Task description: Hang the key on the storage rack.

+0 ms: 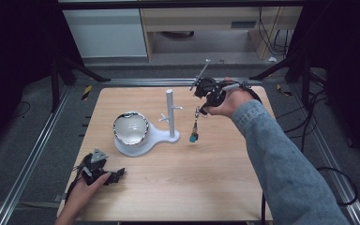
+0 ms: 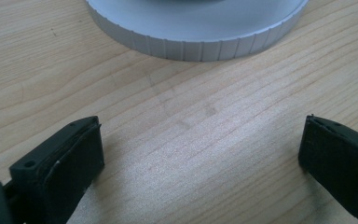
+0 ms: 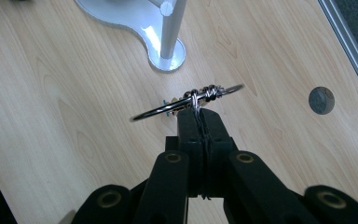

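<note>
Dangling a keyring from its clamped jaws, right gripper hovers nr table's far edge; left gripper gapes wide, near-left corner.

Key ring between closed jaws

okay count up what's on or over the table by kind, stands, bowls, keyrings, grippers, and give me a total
Stands: 1, the white stand
Bowls: 1, the bowl on the stand's base
Keyrings: 1, the keyring, pinched in the right gripper
Grippers: 2, the right one and the left gripper, open
Total: 5
</note>
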`<state>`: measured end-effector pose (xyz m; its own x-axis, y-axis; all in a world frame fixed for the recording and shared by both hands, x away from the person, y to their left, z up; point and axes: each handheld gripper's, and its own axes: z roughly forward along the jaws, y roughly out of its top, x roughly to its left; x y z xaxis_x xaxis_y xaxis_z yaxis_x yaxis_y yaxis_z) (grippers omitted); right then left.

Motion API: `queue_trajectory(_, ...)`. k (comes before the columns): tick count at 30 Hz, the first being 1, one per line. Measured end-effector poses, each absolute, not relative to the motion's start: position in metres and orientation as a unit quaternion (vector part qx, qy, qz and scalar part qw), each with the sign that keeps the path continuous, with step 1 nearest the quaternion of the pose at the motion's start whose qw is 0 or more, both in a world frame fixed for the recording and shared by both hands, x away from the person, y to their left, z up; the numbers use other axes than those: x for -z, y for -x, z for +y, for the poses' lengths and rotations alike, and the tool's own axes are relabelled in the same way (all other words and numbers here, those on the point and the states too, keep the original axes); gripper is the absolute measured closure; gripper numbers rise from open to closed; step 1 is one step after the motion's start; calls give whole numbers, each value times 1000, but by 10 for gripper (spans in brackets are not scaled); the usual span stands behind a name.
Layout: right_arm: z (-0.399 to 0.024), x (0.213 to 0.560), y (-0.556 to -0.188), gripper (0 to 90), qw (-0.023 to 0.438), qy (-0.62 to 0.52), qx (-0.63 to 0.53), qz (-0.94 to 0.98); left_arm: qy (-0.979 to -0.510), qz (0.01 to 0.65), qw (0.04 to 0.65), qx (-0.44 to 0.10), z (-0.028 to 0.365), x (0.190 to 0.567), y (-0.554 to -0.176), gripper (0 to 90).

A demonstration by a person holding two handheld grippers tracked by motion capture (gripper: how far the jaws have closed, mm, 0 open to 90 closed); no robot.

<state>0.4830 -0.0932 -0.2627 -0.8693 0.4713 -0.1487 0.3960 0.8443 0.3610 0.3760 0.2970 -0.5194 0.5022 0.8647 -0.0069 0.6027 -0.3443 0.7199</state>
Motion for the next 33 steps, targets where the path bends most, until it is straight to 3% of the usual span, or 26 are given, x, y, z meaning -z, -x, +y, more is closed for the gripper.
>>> queue_trajectory(33,-68,224,-491,887,136,-215,-162,953,-797,460,341,-192,297,519,-376,0)
